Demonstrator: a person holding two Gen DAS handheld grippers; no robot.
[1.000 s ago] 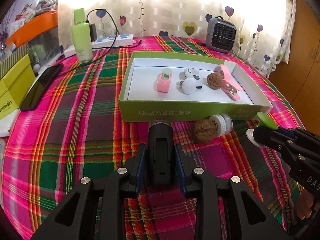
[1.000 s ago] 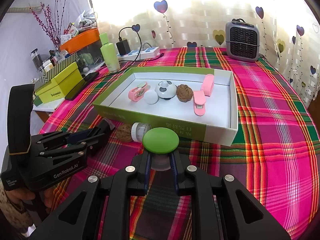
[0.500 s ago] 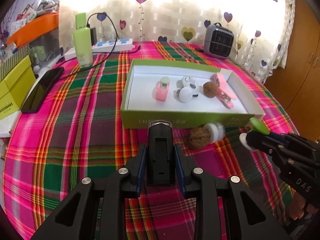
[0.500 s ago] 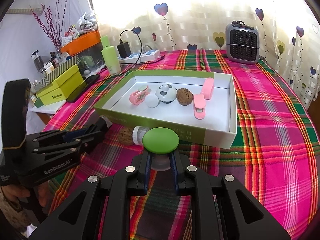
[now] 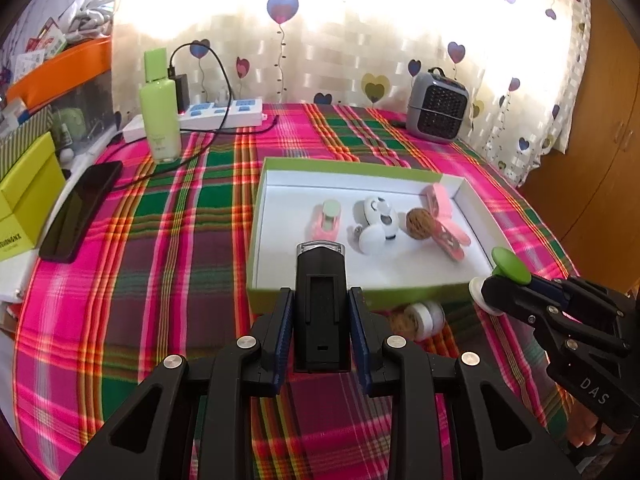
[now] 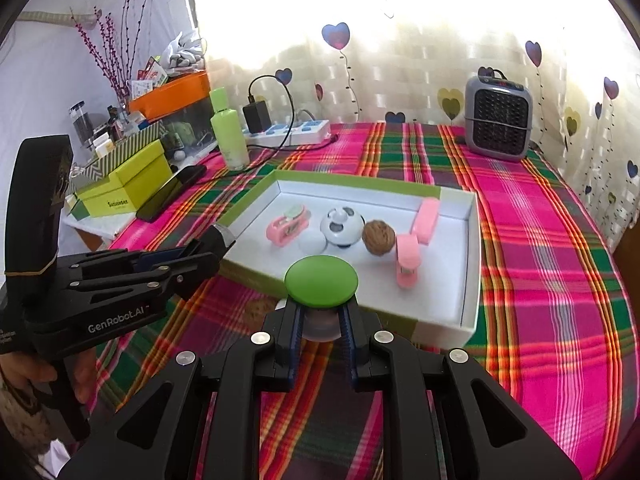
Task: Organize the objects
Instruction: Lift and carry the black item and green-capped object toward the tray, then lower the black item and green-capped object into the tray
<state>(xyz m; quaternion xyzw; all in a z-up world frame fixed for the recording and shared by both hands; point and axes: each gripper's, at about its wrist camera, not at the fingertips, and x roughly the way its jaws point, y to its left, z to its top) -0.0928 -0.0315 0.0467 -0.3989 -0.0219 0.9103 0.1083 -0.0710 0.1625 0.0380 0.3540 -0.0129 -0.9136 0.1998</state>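
Hovering over the plaid-covered bench (image 5: 160, 264), I carry something in each set of jaws. Straight ahead of both lies the green-walled box (image 5: 276, 220), its long axis running across my left jaws' view, its near wall just past their tips. My left gripper (image 5: 322, 316) is clamped on an upright black flashlight-like device (image 5: 320, 304), lens end forward, already overlapping the near wall. My right gripper (image 6: 322, 320) pinches the white base of a green-capped knob (image 6: 321, 280), also at the near wall, toward the box's right end. Inside, beyond the tips, sit pink clips (image 6: 416, 236), a football toy (image 6: 342, 226) and a walnut (image 6: 378, 238). Below my jaws, outside the wall, another walnut (image 5: 398, 322) and a small white jar (image 5: 428, 316) remain. Both arms seem equally near; I judge the drop needs a short forward reach.
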